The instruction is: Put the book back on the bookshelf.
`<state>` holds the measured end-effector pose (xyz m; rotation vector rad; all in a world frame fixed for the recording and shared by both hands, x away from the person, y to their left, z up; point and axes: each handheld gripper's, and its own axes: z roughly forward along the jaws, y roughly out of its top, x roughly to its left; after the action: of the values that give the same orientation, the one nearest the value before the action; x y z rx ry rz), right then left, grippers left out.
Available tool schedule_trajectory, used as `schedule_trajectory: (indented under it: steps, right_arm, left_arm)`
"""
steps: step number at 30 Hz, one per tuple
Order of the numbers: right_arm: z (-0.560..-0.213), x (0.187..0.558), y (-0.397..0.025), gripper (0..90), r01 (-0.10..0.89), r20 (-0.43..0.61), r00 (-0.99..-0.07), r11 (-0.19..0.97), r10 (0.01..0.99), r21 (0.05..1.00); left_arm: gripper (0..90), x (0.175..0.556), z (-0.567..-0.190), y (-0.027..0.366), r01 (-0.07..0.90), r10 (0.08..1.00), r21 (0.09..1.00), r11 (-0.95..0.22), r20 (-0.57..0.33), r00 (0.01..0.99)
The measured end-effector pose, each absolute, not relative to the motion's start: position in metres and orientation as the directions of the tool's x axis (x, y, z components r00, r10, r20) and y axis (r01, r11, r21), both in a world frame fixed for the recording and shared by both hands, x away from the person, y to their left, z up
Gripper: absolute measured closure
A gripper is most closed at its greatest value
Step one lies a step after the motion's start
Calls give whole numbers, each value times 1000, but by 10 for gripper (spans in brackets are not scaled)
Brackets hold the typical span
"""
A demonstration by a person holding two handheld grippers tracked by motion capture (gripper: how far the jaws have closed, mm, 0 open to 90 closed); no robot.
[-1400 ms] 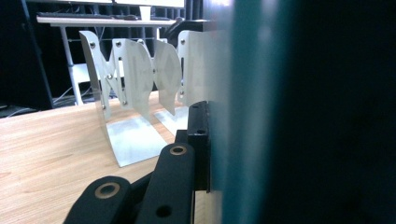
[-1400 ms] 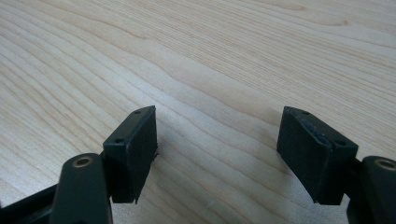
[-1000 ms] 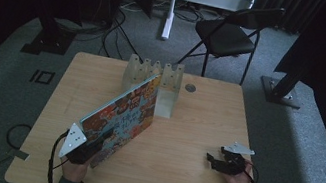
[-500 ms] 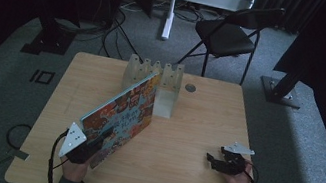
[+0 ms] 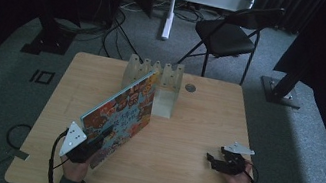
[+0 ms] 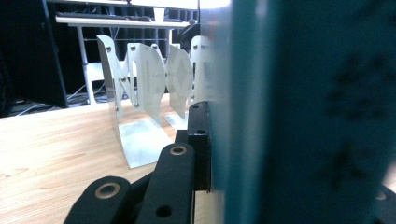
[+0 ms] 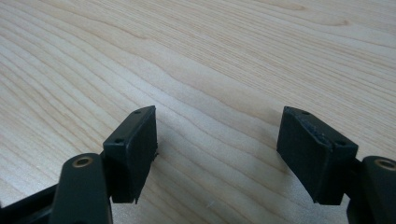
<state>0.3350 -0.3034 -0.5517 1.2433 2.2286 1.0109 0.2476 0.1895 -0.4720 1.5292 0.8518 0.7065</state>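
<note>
Left fingers (image 5: 101, 137): clamped on book (image 5: 121, 112) edge, aiming it at rack (image 5: 169, 80) slot ahead.
Right fingers (image 5: 213, 161): spread wide, nothing between them, idle on tabletop (image 5: 195, 127).

The book (image 5: 121, 114) is a thin, large picture book with a busy, colourful cover, standing on edge and tilted. It runs diagonally from lower left of the high view toward the centre, its far corner at the rack (image 5: 160, 78).
</note>
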Motion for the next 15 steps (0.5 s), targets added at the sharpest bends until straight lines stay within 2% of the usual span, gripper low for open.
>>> schedule_trajectory:
  steps: [15]
  right_arm:
    - [-552,335,-303,283,565,8,-528,345,849,750]
  left_arm:
    - [809,250,-467,186,110,847,992,-59,-9,532]
